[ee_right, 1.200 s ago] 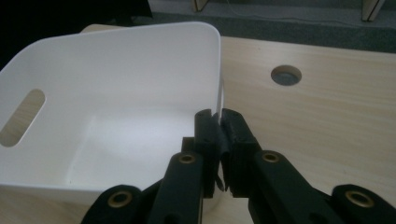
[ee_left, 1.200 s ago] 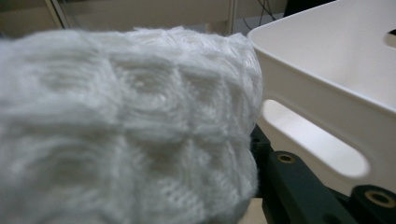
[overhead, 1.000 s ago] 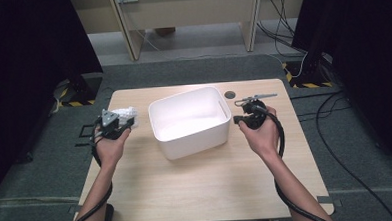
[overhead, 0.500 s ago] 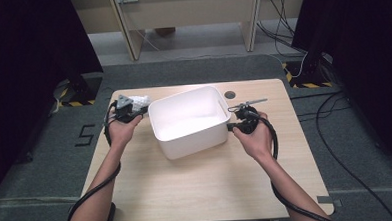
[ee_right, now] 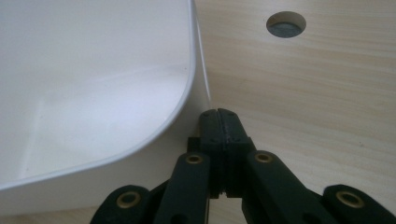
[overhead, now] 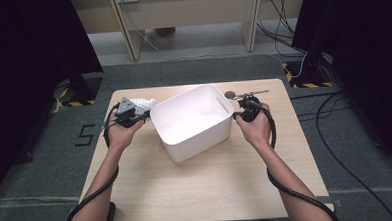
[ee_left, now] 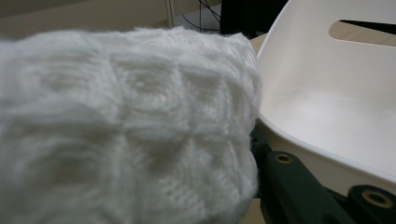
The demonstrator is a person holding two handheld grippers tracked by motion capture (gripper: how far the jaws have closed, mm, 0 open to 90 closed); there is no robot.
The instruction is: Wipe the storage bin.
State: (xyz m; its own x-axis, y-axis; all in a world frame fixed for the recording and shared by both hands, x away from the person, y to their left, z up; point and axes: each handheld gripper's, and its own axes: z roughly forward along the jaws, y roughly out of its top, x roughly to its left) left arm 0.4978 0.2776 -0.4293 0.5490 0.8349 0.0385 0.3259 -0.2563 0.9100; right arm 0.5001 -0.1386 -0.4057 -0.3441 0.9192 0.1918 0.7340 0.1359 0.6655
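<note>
Both grippers moved in to the white bin (overhead: pixel 192 121): left gripper (overhead: pixel 132 112) clamps white knit cloth (ee_left: pixel 121 126); right gripper (ee_right: pixel 219 116) jaws together.

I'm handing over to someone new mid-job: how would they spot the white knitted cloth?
Find the white bin mid-table. Just off its left rim sits the left tool, shut on the knitted cloth. It is soft and fuzzy with a square-patterned weave, unlike the smooth hard plastic beside it.

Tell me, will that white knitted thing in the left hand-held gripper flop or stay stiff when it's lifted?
Probably floppy: the white knitted cloth bulges softly around the left hand-held gripper. Likely light, being loose, fuzzy yarn. Its fuzzy weave should resist slipping.
</note>
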